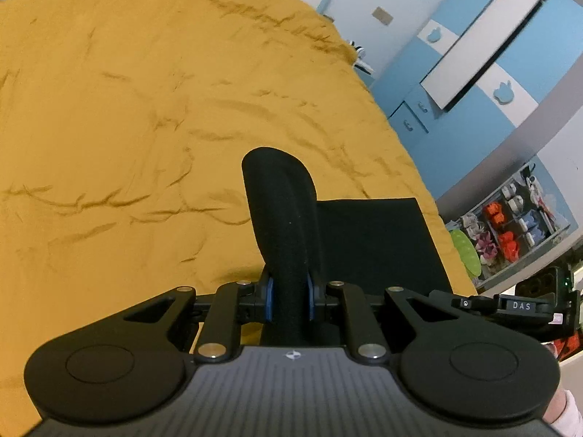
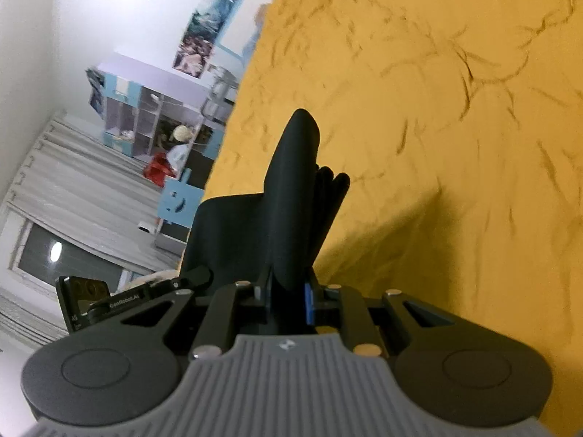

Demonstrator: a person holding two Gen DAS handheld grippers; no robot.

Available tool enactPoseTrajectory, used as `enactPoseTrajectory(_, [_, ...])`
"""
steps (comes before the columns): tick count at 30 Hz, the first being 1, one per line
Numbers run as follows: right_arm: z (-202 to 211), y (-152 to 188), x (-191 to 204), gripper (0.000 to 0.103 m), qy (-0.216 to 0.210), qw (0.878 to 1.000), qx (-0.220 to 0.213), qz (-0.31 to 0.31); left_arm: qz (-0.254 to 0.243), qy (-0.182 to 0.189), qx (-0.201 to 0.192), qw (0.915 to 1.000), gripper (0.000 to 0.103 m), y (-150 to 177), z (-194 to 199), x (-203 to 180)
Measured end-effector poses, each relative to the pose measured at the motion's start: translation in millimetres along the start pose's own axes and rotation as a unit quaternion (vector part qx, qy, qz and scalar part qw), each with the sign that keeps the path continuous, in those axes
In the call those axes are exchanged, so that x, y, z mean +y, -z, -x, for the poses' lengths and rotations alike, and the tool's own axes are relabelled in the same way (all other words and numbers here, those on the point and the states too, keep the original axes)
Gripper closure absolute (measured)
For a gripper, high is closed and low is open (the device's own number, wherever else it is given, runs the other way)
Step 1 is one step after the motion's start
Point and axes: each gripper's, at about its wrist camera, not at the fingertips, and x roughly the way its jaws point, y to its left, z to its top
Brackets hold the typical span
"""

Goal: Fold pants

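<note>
The black pants (image 1: 379, 240) are held up above a mustard-yellow bedspread (image 1: 145, 116). My left gripper (image 1: 289, 298) is shut on a rolled fold of the black cloth that sticks up between its blue pads. My right gripper (image 2: 289, 298) is shut on another bunched edge of the pants (image 2: 291, 189), with several layers fanning out above the jaws. The cloth hangs as a flat panel between the two grippers. The right gripper's body (image 1: 524, 302) shows at the right edge of the left wrist view, and the left gripper's body (image 2: 120, 298) shows at the left of the right wrist view.
The bedspread (image 2: 437, 145) fills most of both views, with many wrinkles. Blue and white cabinets (image 1: 473, 73) and a shelf of small items (image 1: 510, 225) stand beyond the bed's right edge. A shelf unit (image 2: 153, 120) and a window with blinds (image 2: 65, 225) lie past the bed's other side.
</note>
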Motion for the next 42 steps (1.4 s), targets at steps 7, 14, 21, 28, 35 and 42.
enactPoseTrajectory(7, [-34, -17, -20, 0.092, 0.026, 1.000, 0.002, -0.014, 0.026, 0.024, 0.020, 0.9992, 0.085, -6, -40, 42])
enactPoseTrajectory(14, [-62, -30, -66, 0.092, 0.049, 0.998, 0.013, -0.040, 0.085, 0.032, 0.052, 0.9945, 0.084, 12, -78, 95])
enactPoseTrajectory(21, [-73, -23, -88, 0.091, 0.071, 0.996, 0.024, -0.044, 0.122, 0.039, 0.062, 0.9898, 0.073, 18, -85, 112])
enactPoseTrajectory(28, [-51, -39, -39, 0.074, 0.156, 0.982, 0.002, 0.106, 0.030, -0.046, 0.019, 0.9983, 0.070, -10, -44, 82])
enactPoseTrajectory(35, [-83, -70, 2, 0.093, 0.163, 0.966, -0.011, 0.202, 0.001, -0.058, -0.020, 0.9981, 0.085, -20, -70, 57])
enactPoseTrajectory(42, [-131, -89, -31, 0.103, 0.204, 0.960, 0.012, 0.192, 0.040, -0.078, -0.007, 0.9961, 0.098, -12, -102, 86])
